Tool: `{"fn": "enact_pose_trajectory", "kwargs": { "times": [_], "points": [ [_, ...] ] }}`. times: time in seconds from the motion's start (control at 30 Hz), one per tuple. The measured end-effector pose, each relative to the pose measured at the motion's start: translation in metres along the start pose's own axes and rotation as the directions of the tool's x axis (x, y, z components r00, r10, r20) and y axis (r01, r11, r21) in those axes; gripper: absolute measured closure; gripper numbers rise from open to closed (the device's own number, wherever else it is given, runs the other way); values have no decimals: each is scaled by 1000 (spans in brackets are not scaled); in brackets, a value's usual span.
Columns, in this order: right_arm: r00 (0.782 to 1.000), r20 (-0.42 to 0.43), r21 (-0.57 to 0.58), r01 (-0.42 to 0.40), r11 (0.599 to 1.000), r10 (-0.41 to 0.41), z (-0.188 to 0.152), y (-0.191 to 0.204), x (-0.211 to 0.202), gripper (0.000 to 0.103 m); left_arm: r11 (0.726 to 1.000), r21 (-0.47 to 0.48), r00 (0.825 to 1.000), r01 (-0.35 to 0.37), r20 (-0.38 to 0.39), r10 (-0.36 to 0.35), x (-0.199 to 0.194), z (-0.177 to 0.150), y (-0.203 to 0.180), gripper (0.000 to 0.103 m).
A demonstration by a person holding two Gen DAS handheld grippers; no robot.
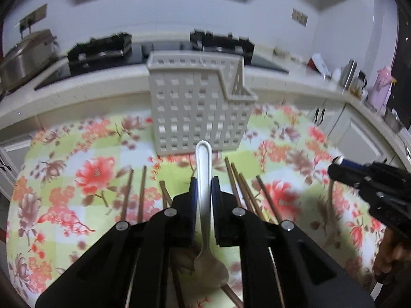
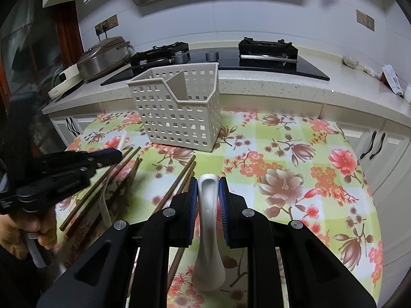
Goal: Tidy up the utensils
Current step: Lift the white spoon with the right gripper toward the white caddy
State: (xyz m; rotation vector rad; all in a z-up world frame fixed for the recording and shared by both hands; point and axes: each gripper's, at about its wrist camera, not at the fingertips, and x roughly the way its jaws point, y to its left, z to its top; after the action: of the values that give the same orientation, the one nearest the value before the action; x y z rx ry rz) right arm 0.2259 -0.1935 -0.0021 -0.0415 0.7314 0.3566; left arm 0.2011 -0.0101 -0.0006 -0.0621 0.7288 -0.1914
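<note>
Nearest in the left wrist view, the left gripper (image 1: 204, 187) has its two blue-padded fingers closed tight on the handle of a metal spoon (image 1: 204, 205), whose bowl hangs back toward the camera while the handle tip points ahead at the holder. In the right wrist view the right gripper (image 2: 208, 192) is clamped the same way on a white ceramic spoon (image 2: 208, 231), bowl low and near the lens, handle end rising between the pads. Under and beside both tools lie loose brown chopsticks (image 1: 244, 192), fanned on the floral tablecloth (image 1: 77, 205); several run beneath the left gripper and more spread between the two tools, with one pair just left of the right gripper's fingers. Bare cloth lies ahead of each gripper up to the holder, and a wide clear patch of cloth opens to the right of the right gripper toward the table's far right edge. Farther on stands the white perforated utensil holder (image 2: 177, 113), upright near the table's back edge, its inner divider visible and its front wall stepped lower on one side. Beyond the table edge runs the kitchen counter (image 2: 269, 87) with a black gas stove (image 2: 267, 48) and a rice cooker (image 2: 102, 56) at the left.
</note>
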Motion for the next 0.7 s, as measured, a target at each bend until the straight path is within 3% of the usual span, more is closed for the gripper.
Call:
{"fn": "enact_pose_trajectory", "kwargs": {
  "times": [0.33,0.7],
  "points": [
    [1000,12,5,-11,1000,11,3,3,-6,85,1000,-1,996,-2,92,2,-42,8,-1,93],
    [997,77,10,-24,1000,23,53,-2,-12,85,999,46,976,-20,218,9,-71,64,-4,93]
  ]
}}
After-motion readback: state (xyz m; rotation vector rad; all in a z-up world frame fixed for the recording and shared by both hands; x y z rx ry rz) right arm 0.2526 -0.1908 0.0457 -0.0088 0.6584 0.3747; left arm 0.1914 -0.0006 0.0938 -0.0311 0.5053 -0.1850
